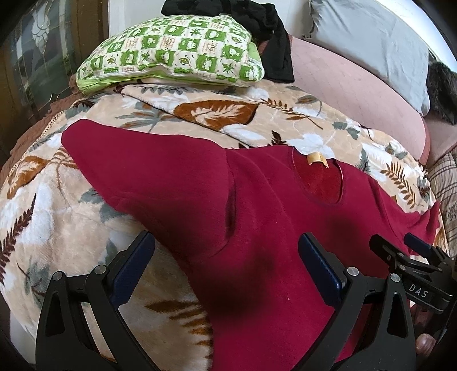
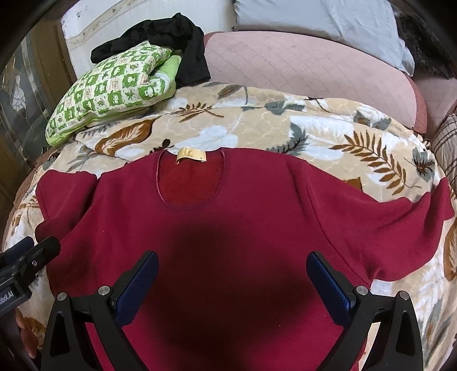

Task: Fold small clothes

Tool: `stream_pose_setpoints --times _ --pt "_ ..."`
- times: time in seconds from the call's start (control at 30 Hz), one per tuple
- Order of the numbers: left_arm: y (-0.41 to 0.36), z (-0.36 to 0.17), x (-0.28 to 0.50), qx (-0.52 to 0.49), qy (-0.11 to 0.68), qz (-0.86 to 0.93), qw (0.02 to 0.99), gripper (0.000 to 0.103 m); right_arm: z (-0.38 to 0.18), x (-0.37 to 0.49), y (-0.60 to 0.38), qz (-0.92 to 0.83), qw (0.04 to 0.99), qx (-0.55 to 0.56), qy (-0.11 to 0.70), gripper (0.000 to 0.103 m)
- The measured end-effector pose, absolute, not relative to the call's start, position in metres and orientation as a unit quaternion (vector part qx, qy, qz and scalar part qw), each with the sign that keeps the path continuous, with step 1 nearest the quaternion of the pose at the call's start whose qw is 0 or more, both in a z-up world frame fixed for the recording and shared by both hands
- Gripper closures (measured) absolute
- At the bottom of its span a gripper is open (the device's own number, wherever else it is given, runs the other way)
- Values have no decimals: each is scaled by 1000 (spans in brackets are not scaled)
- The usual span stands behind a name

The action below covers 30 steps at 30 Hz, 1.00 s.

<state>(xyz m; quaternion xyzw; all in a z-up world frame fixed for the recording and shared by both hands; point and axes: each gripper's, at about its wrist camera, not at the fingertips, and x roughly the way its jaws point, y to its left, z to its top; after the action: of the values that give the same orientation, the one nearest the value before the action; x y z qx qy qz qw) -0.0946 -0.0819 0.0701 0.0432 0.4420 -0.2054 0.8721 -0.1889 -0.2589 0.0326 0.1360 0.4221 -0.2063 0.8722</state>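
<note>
A dark red long-sleeved top [image 2: 234,217] lies spread flat on a leaf-patterned blanket [image 2: 257,128], neckline away from me, with a yellow label [image 2: 190,156] at the collar. Both sleeves stretch out sideways. My right gripper [image 2: 232,275] hovers open over the middle of the top's chest, nothing between its blue pads. My left gripper [image 1: 227,256] hangs open over the top's [image 1: 257,228] left side, near the armpit seam and left sleeve [image 1: 137,168]. In the left wrist view the right gripper's [image 1: 400,248] fingers show at the right edge.
A green-and-white patterned pillow [image 2: 111,88] with a black garment [image 2: 171,37] draped on it sits at the back left. A pink quilted cushion [image 2: 308,68] and a grey pillow [image 2: 320,22] lie behind. A plaid fabric [image 2: 445,142] is at the right edge.
</note>
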Motion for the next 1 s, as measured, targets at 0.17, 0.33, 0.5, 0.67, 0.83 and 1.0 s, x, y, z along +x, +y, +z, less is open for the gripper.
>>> stream_pose_setpoints --times 0.17,0.33,0.5,0.67,0.83,1.0 --pt "-74 72 -86 40 442 -195 875 2 31 -184 -258 -202 871 139 426 1" --pt "-69 70 -80 33 445 -191 874 2 30 -179 -254 -199 870 137 429 1" --pt "-61 71 -73 36 451 -191 871 2 26 -171 -249 -193 869 138 434 1" --pt "-11 79 -36 -34 459 -163 873 2 22 -162 -245 -183 868 142 438 1" --pt "56 74 20 -128 463 -98 872 2 23 -156 -238 -163 871 157 435 1" --pt "111 60 82 -270 460 -61 843 11 27 -150 -231 -146 875 162 433 1"
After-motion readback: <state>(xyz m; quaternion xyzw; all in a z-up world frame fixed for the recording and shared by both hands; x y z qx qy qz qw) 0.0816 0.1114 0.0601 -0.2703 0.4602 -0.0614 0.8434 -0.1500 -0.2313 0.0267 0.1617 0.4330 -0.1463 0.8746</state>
